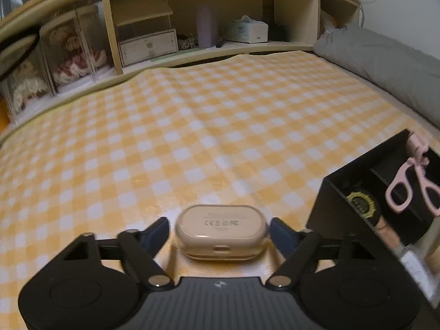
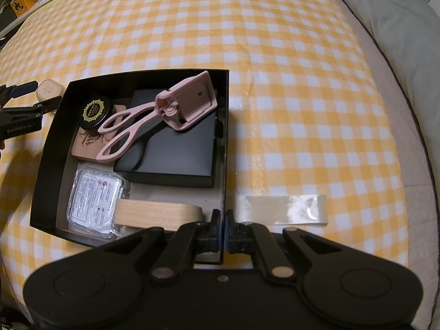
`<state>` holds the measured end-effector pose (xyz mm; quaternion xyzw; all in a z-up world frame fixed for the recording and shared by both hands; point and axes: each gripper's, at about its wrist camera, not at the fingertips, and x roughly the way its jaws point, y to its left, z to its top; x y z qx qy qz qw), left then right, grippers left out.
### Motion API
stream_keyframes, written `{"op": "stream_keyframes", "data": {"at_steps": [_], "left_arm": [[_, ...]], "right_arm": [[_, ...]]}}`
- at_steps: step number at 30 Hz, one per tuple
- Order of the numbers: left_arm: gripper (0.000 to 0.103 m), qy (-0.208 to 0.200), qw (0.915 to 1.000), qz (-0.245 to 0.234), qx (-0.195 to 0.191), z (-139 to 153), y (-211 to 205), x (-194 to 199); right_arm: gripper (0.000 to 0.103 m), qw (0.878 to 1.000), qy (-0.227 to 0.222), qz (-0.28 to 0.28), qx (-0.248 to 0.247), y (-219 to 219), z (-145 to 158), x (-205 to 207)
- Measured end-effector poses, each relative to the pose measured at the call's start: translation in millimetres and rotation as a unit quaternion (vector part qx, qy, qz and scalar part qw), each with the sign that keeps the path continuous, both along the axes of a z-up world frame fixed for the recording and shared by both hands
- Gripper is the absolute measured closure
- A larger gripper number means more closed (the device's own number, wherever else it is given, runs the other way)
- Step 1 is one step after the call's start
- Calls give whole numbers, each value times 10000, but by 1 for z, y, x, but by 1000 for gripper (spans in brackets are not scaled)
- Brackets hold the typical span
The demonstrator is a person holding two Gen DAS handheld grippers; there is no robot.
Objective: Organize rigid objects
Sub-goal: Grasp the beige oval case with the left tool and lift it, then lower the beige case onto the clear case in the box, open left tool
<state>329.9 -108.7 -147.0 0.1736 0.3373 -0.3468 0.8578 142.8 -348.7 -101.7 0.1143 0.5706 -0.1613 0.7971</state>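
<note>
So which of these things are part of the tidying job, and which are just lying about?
Job:
- beige rounded plastic case, between the open left gripper fingers
- black open cardboard box, its wall pinched by the right gripper
- pink plastic scissor-handled tool inside the box

Lying about:
- strip of clear tape
- grey pillow
- wooden shelf

Checked yellow cloth [image 2: 275,55] covers the surface. On it: black box [image 2: 46,159], beige case [image 1: 221,231], tape strip [image 2: 286,209]. Grey pillow [image 1: 385,63] at edge.
</note>
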Motion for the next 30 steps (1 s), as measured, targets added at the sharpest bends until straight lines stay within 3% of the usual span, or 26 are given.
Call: {"op": "stream_keyframes", "data": {"at_steps": [9,16,21,30], "left_arm": [[27,314,9973,655,-117,7,-3,-2],[27,325,9935,1024,-368,34,-9,-23],[27,310,9925,1059,-521,62,-15,-53],[27,663,9925,859,-571,87,-26,-110]], "right_arm": [[100,10000,-3,-2,8,0,0,0],[100,10000,15,12,-9,1,-1,1],[100,10000,9,-1,1,1,-1,1],[100,10000,18,-2,1,0,-1,1]]}}
